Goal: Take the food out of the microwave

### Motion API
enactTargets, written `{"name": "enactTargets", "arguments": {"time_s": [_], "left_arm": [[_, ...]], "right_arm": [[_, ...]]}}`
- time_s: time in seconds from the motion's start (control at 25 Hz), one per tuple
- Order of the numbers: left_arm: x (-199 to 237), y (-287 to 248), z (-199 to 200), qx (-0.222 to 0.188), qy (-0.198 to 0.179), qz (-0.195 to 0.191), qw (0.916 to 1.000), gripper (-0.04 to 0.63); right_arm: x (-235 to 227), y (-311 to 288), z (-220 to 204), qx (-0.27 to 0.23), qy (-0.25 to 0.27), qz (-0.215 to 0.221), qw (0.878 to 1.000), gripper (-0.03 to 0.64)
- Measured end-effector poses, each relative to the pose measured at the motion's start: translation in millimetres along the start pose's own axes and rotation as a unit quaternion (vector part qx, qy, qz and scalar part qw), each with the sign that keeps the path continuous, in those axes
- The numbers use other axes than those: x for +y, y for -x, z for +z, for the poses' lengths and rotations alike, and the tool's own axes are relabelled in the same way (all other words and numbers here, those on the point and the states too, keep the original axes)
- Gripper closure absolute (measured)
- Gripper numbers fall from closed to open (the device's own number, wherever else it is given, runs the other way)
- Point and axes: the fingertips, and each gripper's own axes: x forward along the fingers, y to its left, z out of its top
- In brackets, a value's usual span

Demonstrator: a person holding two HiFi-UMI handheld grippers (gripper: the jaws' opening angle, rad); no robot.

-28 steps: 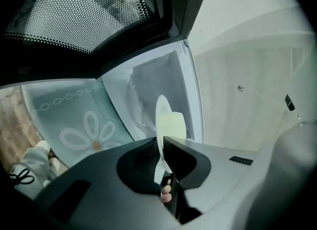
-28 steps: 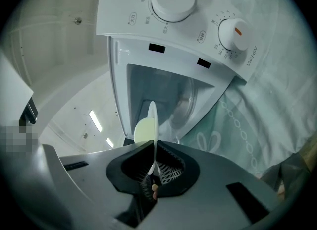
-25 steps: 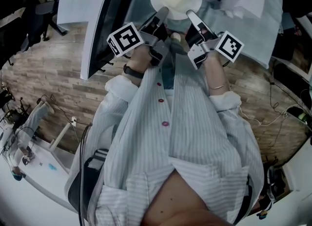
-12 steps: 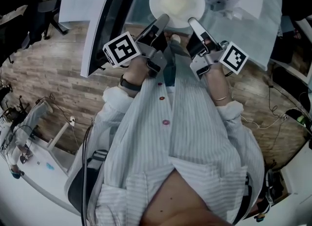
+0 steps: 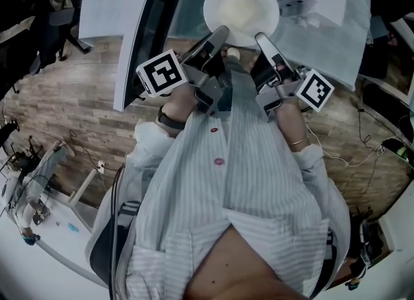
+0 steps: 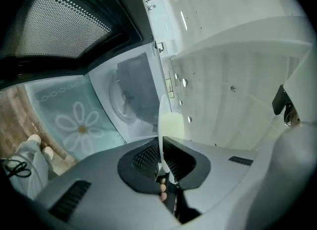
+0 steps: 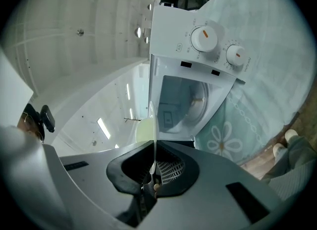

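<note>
Head view: I hold the plate (image 5: pixel 211 13) by its rim on the side turned away from the microwave (image 7: pixel 220 49), one claw at each end of that near edge. My left claw (image 5: pixel 220 32) is pinched narrow on the rim, and so is my right claw (image 5: pixel 259 36). In each gripper view the thin white edge runs straight down between the pads, so both grips are on the plate and on nothing else.

The food (image 5: pixel 240 6), a pale mound, sits in the middle of the plate, beyond both claws on the microwave's side. The plate is round, so it has no long axis to mind. What matters is that all its weight hangs out ahead of my two grips, toward the microwave's mouth. From the right gripper view the cavity looks bare behind the plate, so I judge the plate already just outside the mouth, in the air in front of the microwave.

The door (image 5: pixel 123 27) stands open at the microwave's left side, and my left claw is the one nearer to it. My right claw is on the side of the microwave's knobs. The cloth-covered tabletop (image 7: pixel 223 142) lies in front of the microwave, below the plate.

As I judge it, the coming move is straight back from the mouth and then down onto that cloth, both claws travelling together so the far rim doesn't dip toward the microwave
</note>
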Motion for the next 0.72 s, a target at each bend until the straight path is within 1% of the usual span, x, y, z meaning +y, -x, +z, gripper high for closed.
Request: {"name": "enactTargets", "arguments": {"time_s": [0.08,0.24,0.44,0.72], "left_arm": [[-3.6,-0.2,0.3,0.005,-0.003,-0.003,1.0000,0.570],[-8.7,0.4,-0.3,0.008,0.003,-0.007,0.9999,0.570],[-13.9,1.7,1.3,0.009,-0.003,-0.016,0.9998,0.569],[-12.3,-3.8,1.1,0.009,0.000,-0.023,0.9997,0.569]], "right_arm": [[3.6,1.5,0.4,-0.004,-0.002,0.002,1.000,0.577],[10.3,3.3,1.4,-0.006,0.004,0.006,1.000,0.577],[16.1,3.7,0.8,-0.009,0.009,0.011,1.000,0.577],[13.7,4.3,5.0,-0.015,0.011,0.013,1.000,0.577]]}}
